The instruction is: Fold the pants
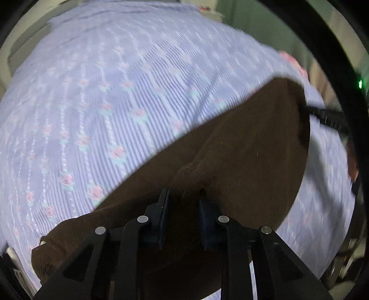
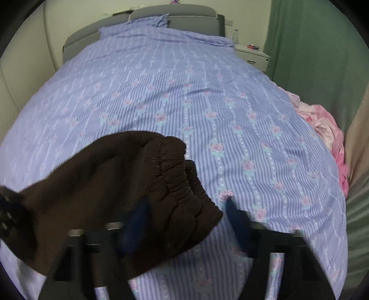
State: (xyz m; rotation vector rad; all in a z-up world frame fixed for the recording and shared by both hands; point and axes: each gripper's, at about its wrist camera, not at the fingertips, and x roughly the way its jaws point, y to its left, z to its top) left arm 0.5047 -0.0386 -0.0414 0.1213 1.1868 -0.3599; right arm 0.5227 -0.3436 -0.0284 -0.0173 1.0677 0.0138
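Dark brown pants (image 1: 242, 147) hang over a bed with a lilac flowered sheet (image 1: 103, 103). My left gripper (image 1: 183, 196) is shut on a bunched fold of the pants, which stretch away to the right. In the right wrist view the elastic waistband of the pants (image 2: 170, 170) lies between my right gripper's (image 2: 186, 203) fingers, which stand wide apart; the cloth touches the left finger (image 2: 138, 214) only. The other gripper's dark tip shows at the left edge (image 2: 9, 214), and my right gripper's tip shows in the left wrist view (image 1: 327, 115).
The bed sheet (image 2: 207, 103) fills both views. A pink blanket (image 2: 327, 129) is bundled at the bed's right edge. A grey headboard (image 2: 184, 16), a white nightstand (image 2: 253, 55) and a green curtain (image 2: 311, 46) stand at the far end.
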